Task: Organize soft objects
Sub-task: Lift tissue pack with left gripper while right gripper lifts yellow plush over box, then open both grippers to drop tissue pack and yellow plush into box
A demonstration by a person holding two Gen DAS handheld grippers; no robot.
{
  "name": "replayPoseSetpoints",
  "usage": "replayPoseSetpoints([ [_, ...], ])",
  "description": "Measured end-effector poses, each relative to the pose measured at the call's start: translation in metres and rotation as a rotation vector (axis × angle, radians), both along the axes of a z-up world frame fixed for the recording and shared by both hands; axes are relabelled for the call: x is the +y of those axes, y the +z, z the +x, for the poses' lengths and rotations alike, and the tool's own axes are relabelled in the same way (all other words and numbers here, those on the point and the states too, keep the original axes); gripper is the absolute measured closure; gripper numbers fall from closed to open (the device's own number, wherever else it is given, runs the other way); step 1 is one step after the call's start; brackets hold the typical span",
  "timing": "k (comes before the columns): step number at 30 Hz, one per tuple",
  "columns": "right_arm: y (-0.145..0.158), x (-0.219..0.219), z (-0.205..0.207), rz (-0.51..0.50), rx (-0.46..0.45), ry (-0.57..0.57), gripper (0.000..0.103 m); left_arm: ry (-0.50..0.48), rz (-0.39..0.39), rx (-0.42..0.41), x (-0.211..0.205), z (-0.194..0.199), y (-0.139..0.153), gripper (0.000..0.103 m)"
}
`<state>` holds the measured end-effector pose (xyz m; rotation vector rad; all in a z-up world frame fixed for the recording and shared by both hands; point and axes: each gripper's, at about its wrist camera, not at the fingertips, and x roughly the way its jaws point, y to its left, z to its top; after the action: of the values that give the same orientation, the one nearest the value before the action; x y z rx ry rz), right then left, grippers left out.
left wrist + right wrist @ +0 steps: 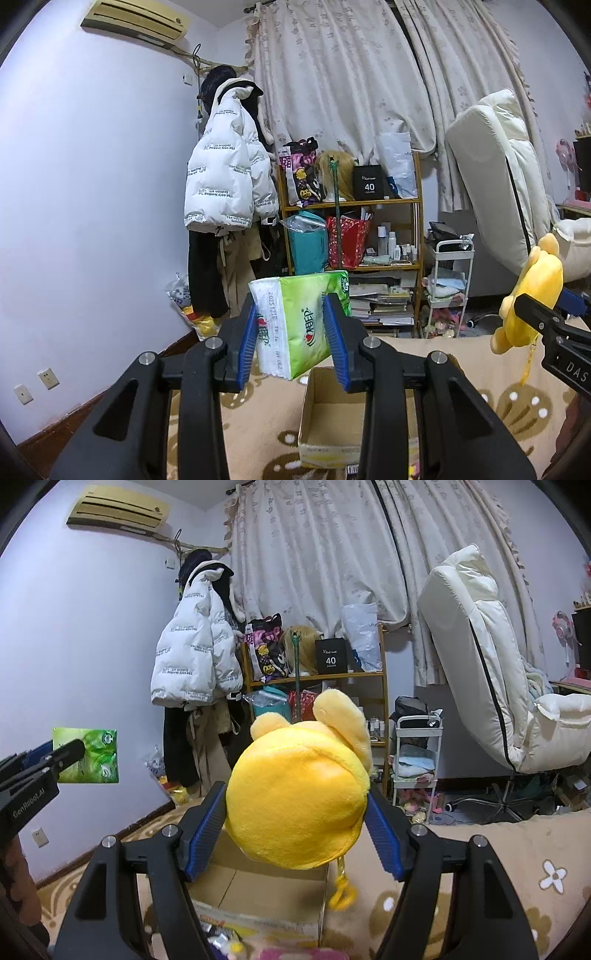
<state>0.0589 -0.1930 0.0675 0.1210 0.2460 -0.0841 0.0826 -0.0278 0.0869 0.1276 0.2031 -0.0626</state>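
Note:
My left gripper [291,332] is shut on a green and white tissue pack [301,321], tilted and held in the air above an open cardboard box [328,424]. My right gripper [295,819] is shut on a round yellow plush toy [295,797] with two ears and a yellow clip dangling below; it hangs over the same cardboard box [258,890]. In the left wrist view the yellow plush toy [532,295] and the right gripper [546,317] show at the right edge. In the right wrist view the tissue pack [86,755] and the left gripper [55,760] show at the left.
The box stands on a beige patterned blanket [517,369]. Behind are a wooden shelf [351,236] full of bags and books, a white trolley [448,280], a hanging white puffer jacket [225,173], a white reclining chair [491,664] and curtains.

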Motion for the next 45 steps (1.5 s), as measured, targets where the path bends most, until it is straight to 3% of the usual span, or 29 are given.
replayPoseSetpoints([
  [9,-0.017,0.000,0.021,-0.016,-0.001,-0.003,0.027,-0.006,0.003,0.062,-0.001,0.027,-0.028,0.069],
  [19,-0.051,-0.001,0.047,0.030,0.083,0.054,0.027,-0.026,0.003,0.111,-0.005,0.044,-0.051,0.069],
  [45,-0.101,-0.008,0.090,0.107,0.241,0.115,0.026,-0.097,-0.011,0.309,-0.022,0.083,-0.112,0.069],
])
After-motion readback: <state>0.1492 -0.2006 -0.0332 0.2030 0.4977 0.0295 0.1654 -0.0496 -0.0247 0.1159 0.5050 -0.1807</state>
